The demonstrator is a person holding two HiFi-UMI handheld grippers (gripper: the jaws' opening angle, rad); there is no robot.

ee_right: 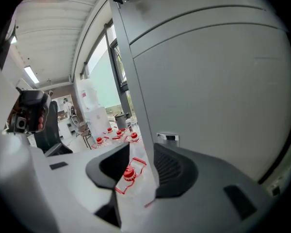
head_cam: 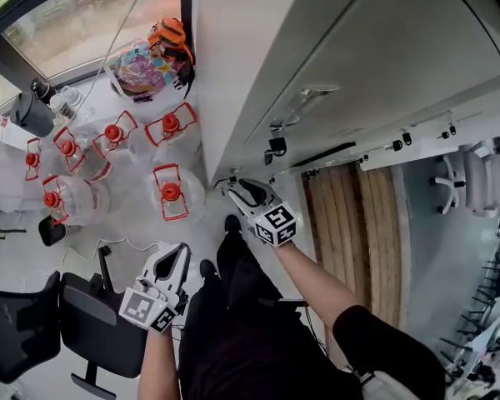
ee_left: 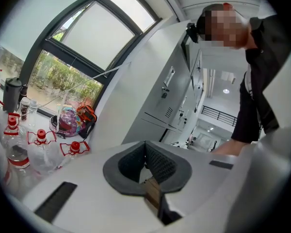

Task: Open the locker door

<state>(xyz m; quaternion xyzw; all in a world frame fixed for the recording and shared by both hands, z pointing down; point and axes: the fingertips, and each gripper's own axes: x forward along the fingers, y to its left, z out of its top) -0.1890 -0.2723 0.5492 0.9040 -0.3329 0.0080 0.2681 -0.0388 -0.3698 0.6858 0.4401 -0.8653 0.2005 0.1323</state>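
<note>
The grey locker (head_cam: 342, 48) fills the top right of the head view, with a handle (head_cam: 310, 98) on one door. My right gripper (head_cam: 236, 190) is at the locker's near corner. In the right gripper view the thin edge of the grey door (ee_right: 136, 101) runs between the jaws of my right gripper (ee_right: 141, 164). The jaws stand wide open. The edge lies close to the right pad (ee_right: 170, 166) and well apart from the left pad. A small metal latch (ee_right: 167, 138) sits on the door face. My left gripper (head_cam: 182, 252) (ee_left: 145, 159) hangs low and away from the locker, shut on nothing.
Several clear water bottles with red caps (head_cam: 171, 192) stand on the pale floor left of the locker. A colourful bag (head_cam: 146, 69) and a dark kettle (head_cam: 29, 113) lie further back. Black office chairs (head_cam: 67, 323) are at the lower left, wooden flooring (head_cam: 350, 223) to the right.
</note>
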